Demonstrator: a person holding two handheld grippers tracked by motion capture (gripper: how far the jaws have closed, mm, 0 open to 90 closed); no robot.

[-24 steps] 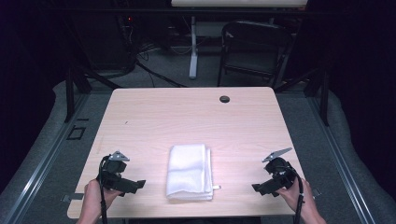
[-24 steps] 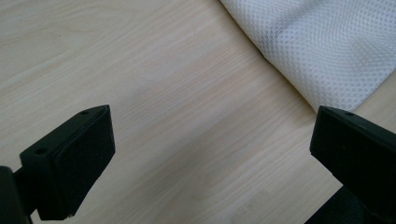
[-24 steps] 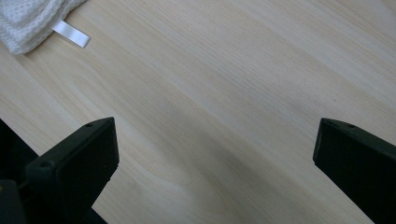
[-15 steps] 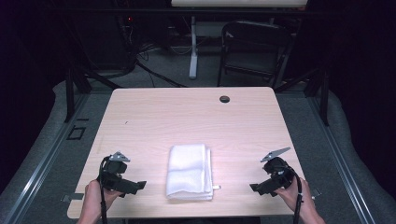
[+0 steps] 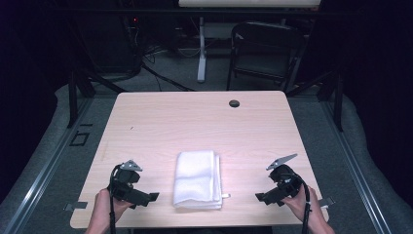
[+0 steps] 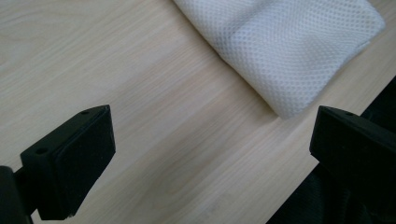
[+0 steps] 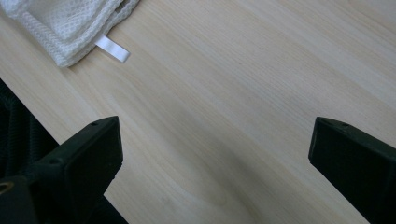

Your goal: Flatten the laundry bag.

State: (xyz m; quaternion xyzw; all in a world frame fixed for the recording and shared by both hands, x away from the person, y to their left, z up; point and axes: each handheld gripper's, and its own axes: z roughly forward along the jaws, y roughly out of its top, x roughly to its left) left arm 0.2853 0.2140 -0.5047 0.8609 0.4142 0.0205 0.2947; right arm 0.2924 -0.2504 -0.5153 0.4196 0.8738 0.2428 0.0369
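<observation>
A folded white mesh cloth (image 5: 197, 178) lies flat near the front edge of the pale wooden table (image 5: 195, 122). A small white label (image 7: 112, 48) sticks out of its near right corner. My left gripper (image 5: 146, 197) hovers low to the left of the cloth, open, its jaws wide apart over bare wood, with a corner of the cloth (image 6: 289, 42) just ahead. My right gripper (image 5: 263, 198) sits to the right of the cloth, also open with nothing between its jaws. Both point inward toward the cloth.
A small black round cap (image 5: 234, 103) is set into the table near its far edge. Beyond the table stand a dark folding chair (image 5: 265, 48) and a white stand leg (image 5: 201, 53). The table's front edge runs close to both hands.
The right gripper has drifted slightly toward the cloth. The left gripper and the cloth have stayed in place.
</observation>
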